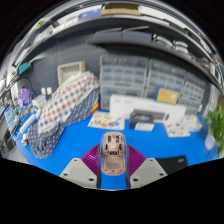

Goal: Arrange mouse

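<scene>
A beige mouse (112,155) sits between my gripper's (112,160) two fingers, its underside or body facing the camera, held above the blue mat (70,140). The purple pads (92,158) press on both sides of it. The gripper is shut on the mouse.
A patterned cloth-covered bundle (62,110) lies ahead to the left. A white box (140,108) and a dark device (143,126) stand beyond the fingers. Papers (185,125) lie to the right, with a green plant (216,125) at the far right. Shelving with drawers (140,75) is behind.
</scene>
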The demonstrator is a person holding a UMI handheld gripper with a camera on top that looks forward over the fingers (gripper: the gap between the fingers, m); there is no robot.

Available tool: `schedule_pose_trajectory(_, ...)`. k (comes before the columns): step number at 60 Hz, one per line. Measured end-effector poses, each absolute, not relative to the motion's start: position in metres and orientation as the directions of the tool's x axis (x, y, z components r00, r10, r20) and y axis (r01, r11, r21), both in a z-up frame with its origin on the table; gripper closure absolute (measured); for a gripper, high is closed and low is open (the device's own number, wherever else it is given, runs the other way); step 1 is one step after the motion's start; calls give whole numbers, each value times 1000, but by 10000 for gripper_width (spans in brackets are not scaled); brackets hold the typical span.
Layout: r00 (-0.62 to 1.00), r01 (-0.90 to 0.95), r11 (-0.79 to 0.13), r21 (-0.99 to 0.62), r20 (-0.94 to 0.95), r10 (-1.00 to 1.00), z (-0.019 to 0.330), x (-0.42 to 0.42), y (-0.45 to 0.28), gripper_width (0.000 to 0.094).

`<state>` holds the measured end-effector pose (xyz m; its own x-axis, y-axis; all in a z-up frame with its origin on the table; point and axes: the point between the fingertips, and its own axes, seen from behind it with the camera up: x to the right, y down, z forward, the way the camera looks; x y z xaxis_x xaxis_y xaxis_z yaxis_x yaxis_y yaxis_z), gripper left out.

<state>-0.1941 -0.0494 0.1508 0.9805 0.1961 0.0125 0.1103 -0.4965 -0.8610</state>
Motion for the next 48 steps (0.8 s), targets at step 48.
schedule_pose_trajectory(48,999,-29,-689,-724,-43,4,7,74,-56,604)
